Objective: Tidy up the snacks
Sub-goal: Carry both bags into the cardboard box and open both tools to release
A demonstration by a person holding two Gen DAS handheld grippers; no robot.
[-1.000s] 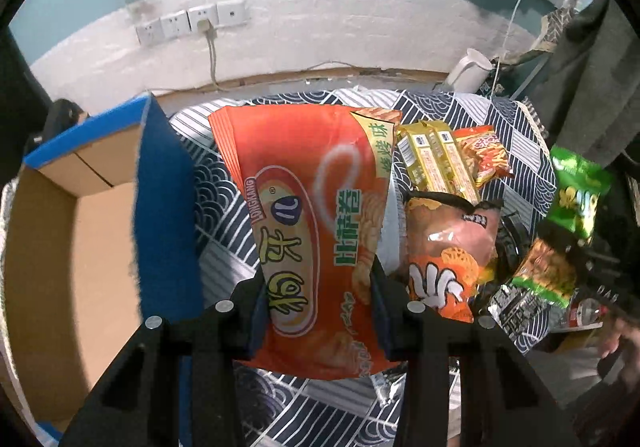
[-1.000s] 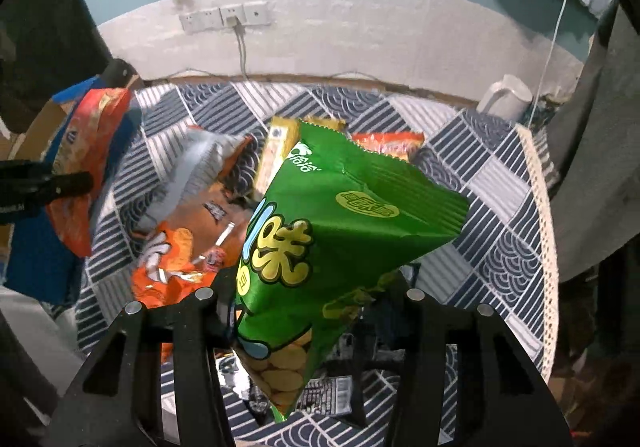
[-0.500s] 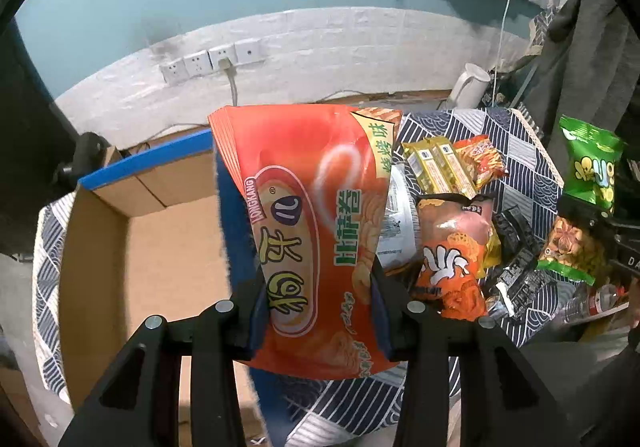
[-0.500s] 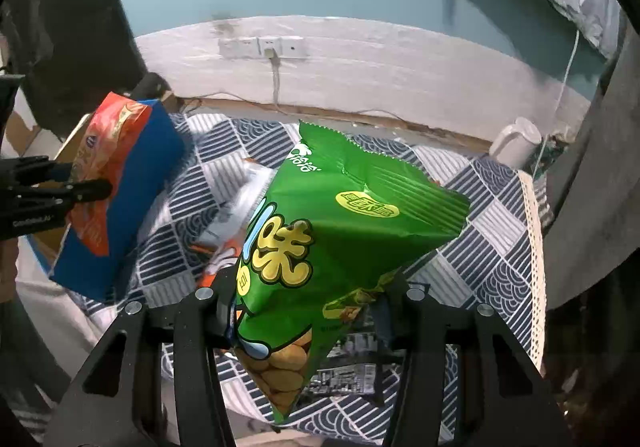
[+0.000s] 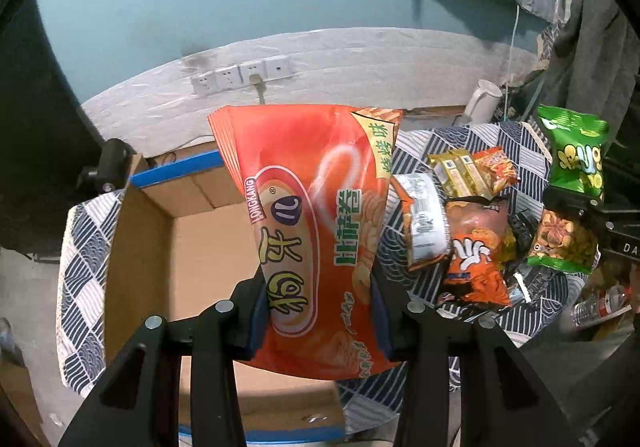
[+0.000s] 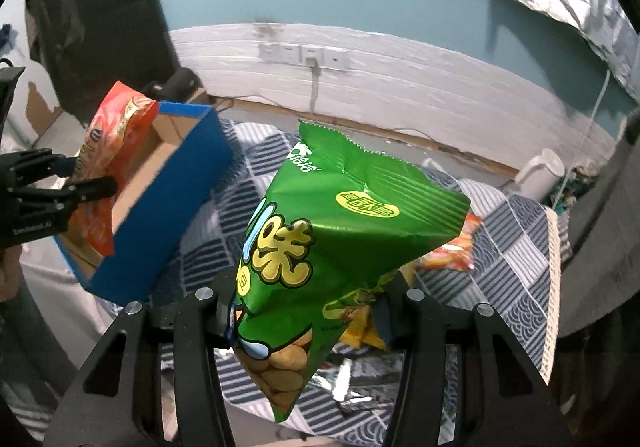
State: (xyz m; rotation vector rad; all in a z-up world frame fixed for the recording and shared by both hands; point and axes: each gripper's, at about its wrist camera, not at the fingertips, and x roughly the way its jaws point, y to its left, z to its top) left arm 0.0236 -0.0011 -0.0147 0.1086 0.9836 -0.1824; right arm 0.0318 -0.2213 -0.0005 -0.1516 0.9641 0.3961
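My left gripper is shut on a big orange snack bag, held up over the open cardboard box with blue outer walls. In the right wrist view that orange bag hangs above the box, clamped in the left gripper. My right gripper is shut on a green snack bag, lifted above the patterned cloth. From the left wrist view the green bag shows at the far right. Several snack packets lie in a pile on the cloth.
A blue-and-white patterned tablecloth covers the table. A white kettle stands at the back near the wall, under wall sockets. A plastic bottle lies low at the right. Dark clothing hangs on the right.
Both grippers have risen and swung left with their bags. The orange bag went from over the cloth to over the box's inside; the box came into the right wrist view.
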